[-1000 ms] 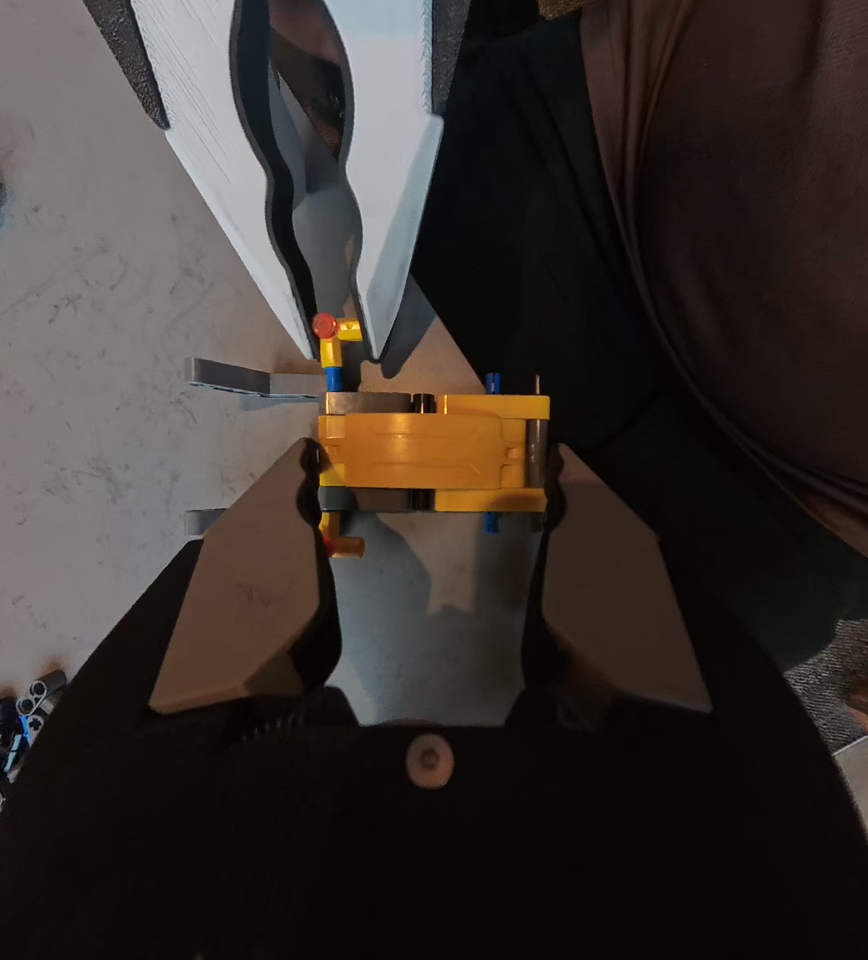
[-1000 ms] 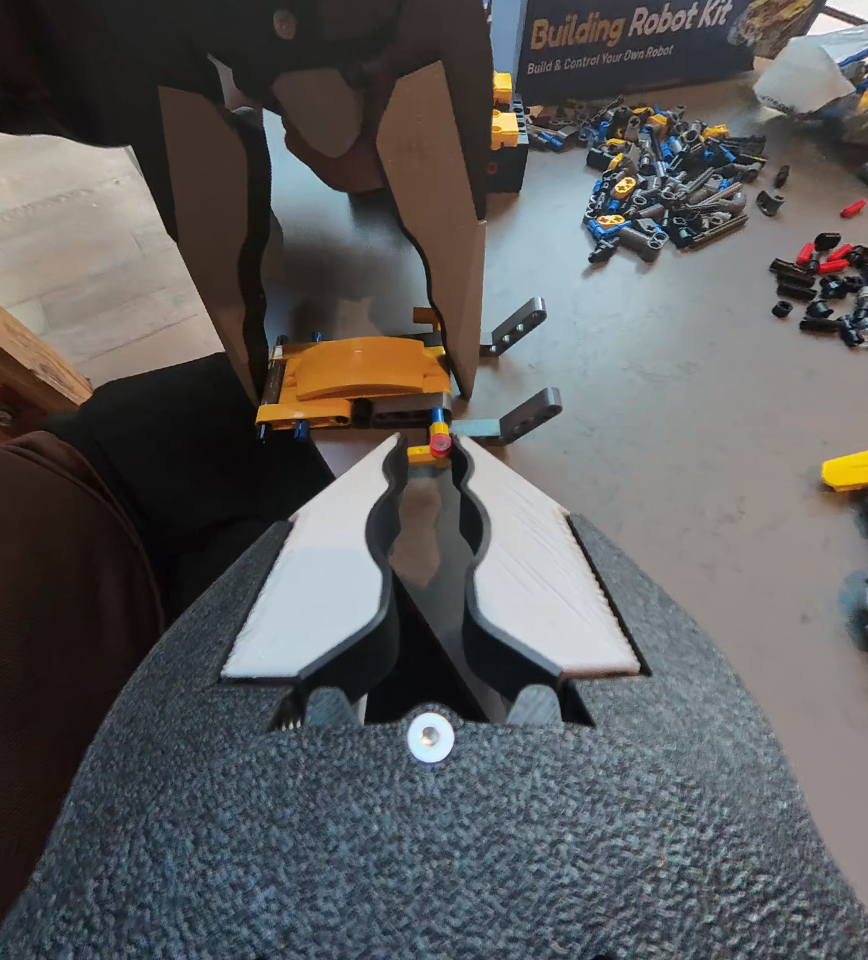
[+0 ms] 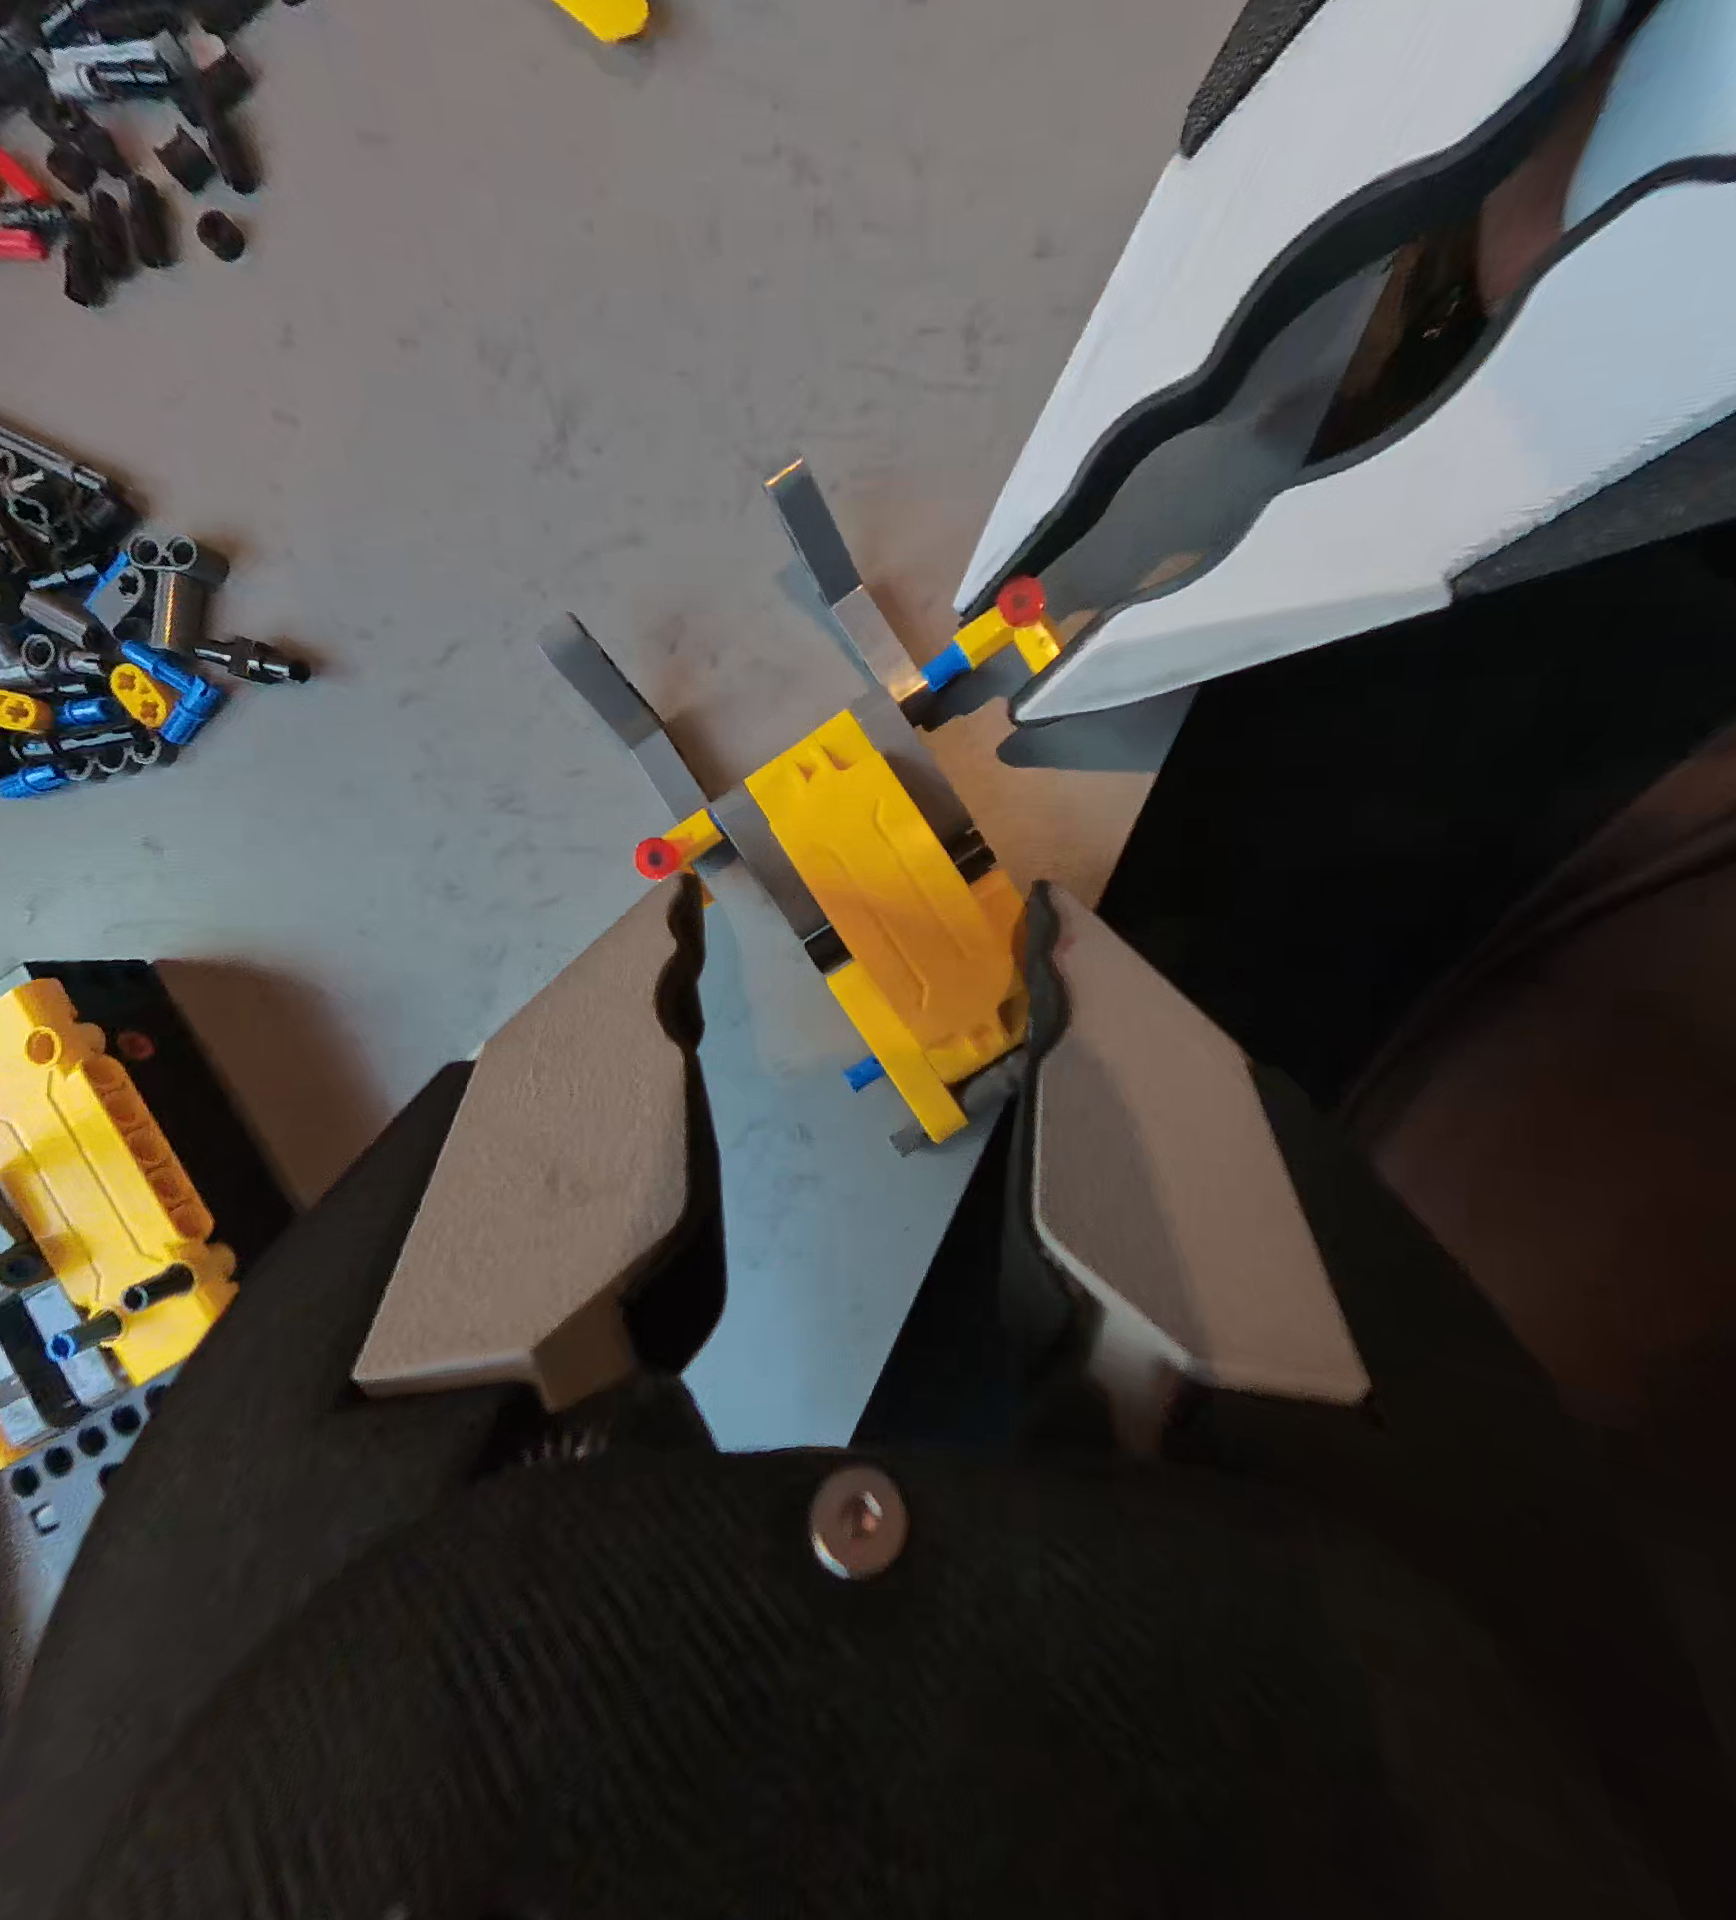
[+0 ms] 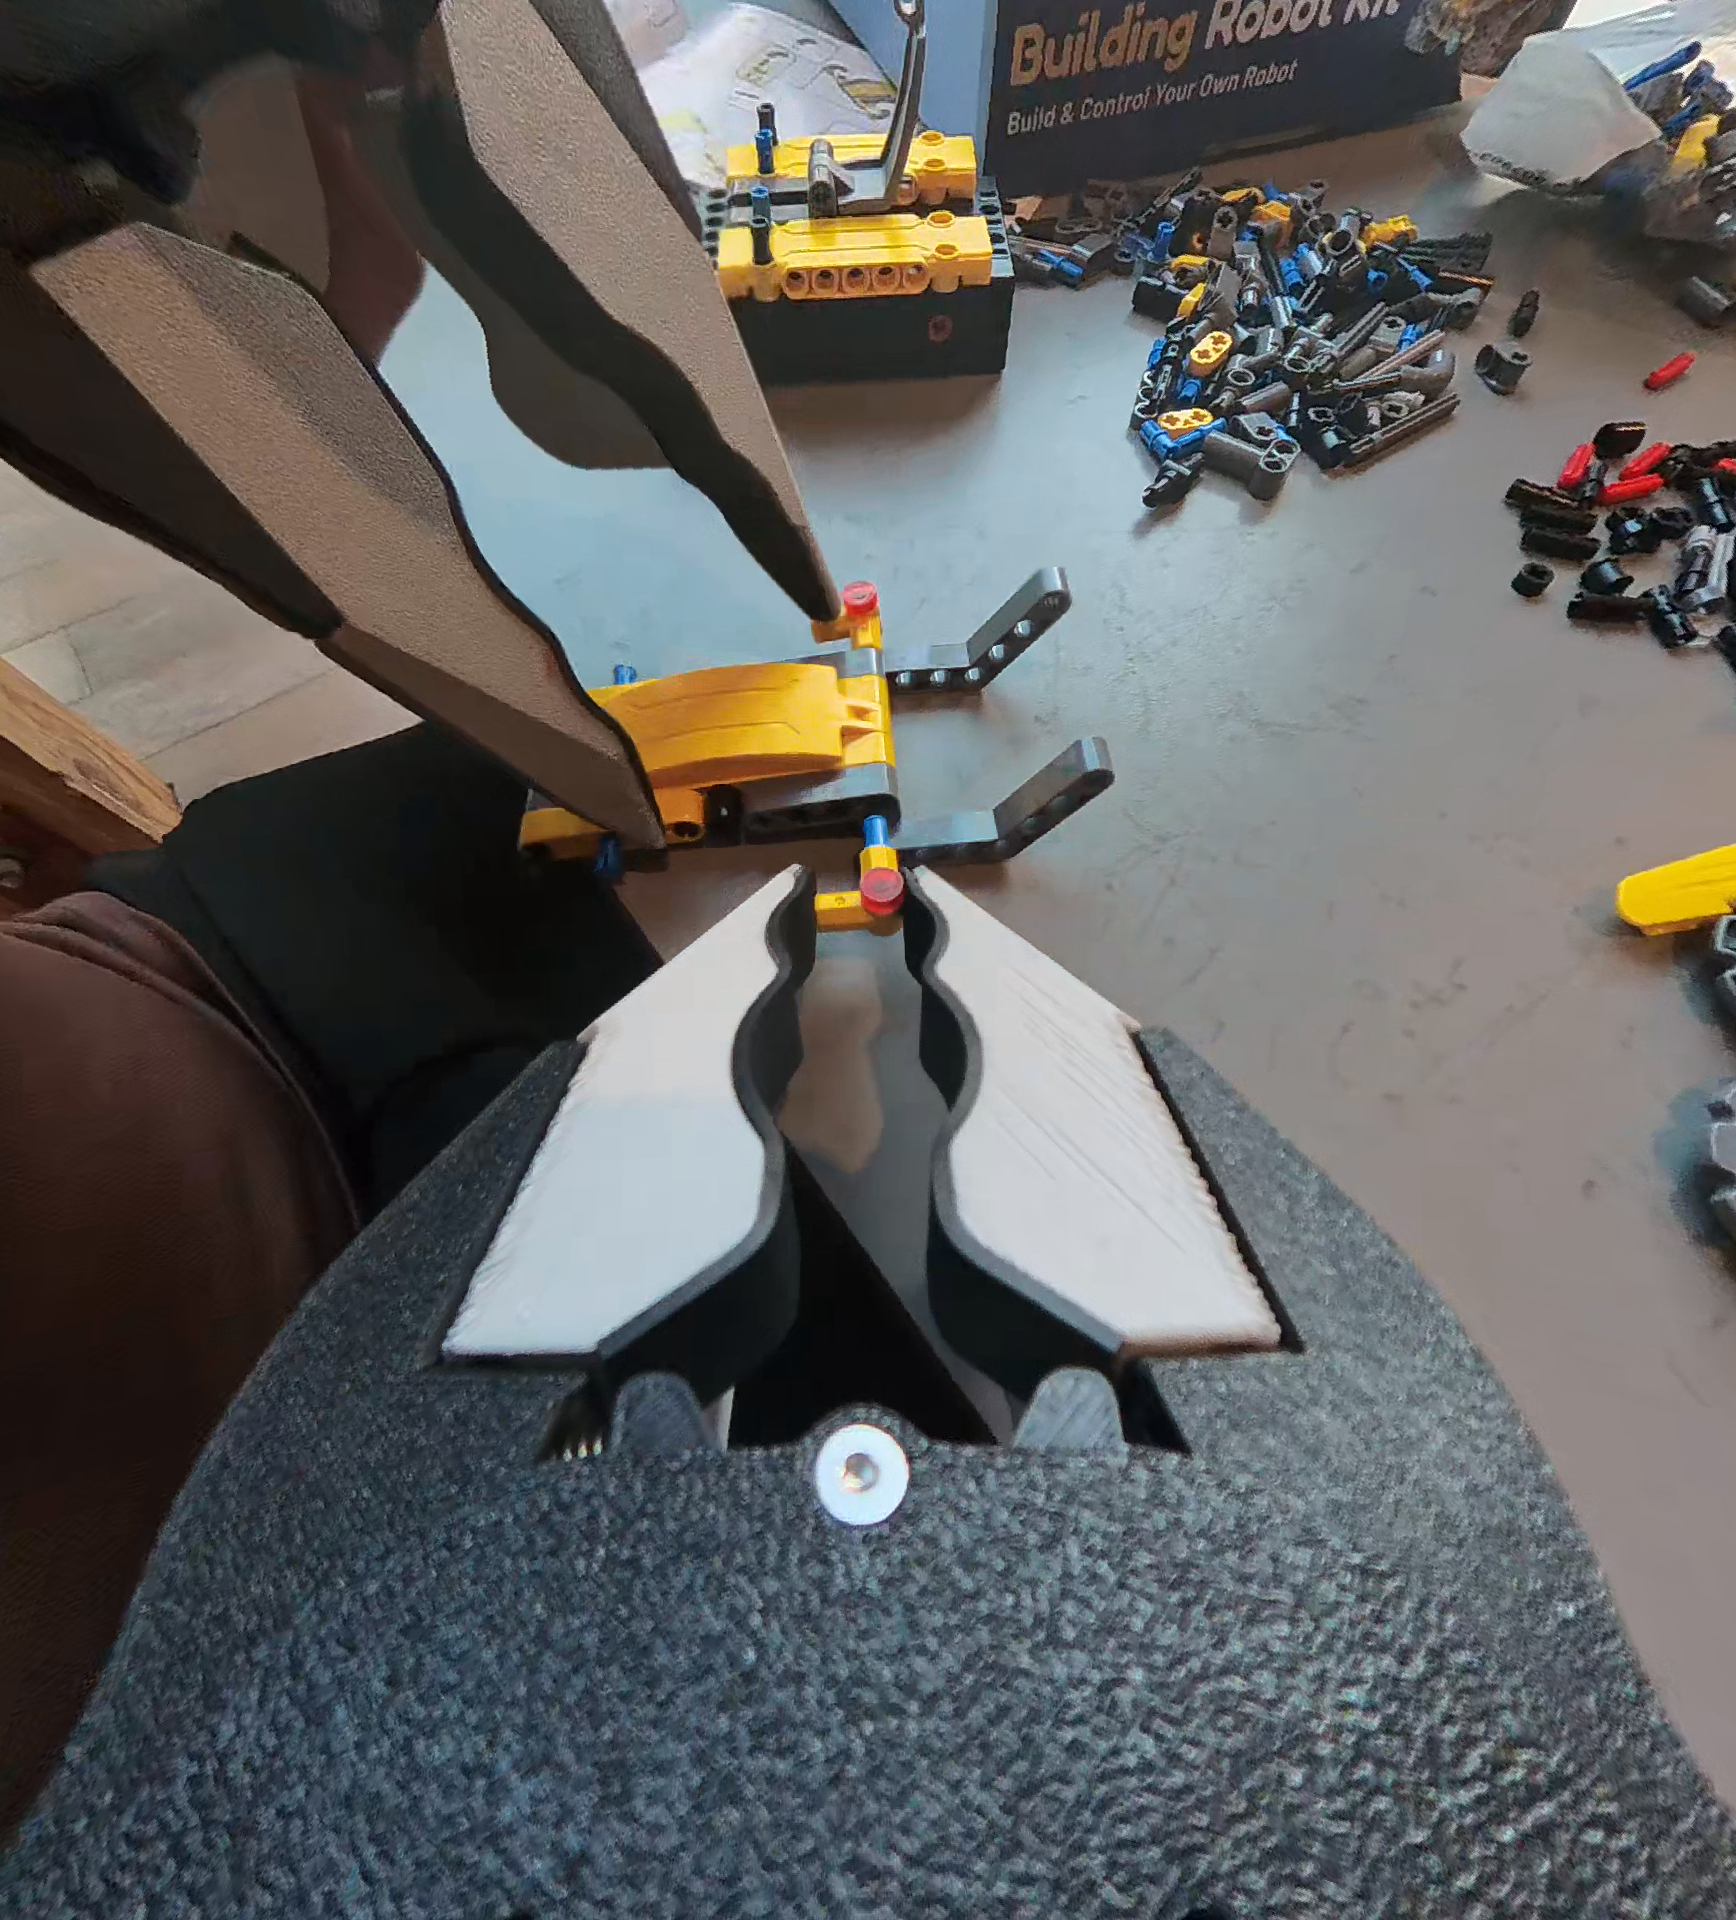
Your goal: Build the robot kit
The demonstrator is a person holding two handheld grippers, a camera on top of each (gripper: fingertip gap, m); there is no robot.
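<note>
Assembly [image 3: 885,914] turned, askew in left gripper [image 3: 859,904].

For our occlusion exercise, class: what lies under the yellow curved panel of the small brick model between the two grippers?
Under the yellow curved panel sit dark grey holed beams and yellow bricks, with blue pins poking out. The model's left end is hidden behind the left gripper finger.

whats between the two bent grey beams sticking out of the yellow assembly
Nothing: in the right wrist view, bare grey tabletop shows between the two bent grey perforated beams of the yellow brick assembly.
</note>
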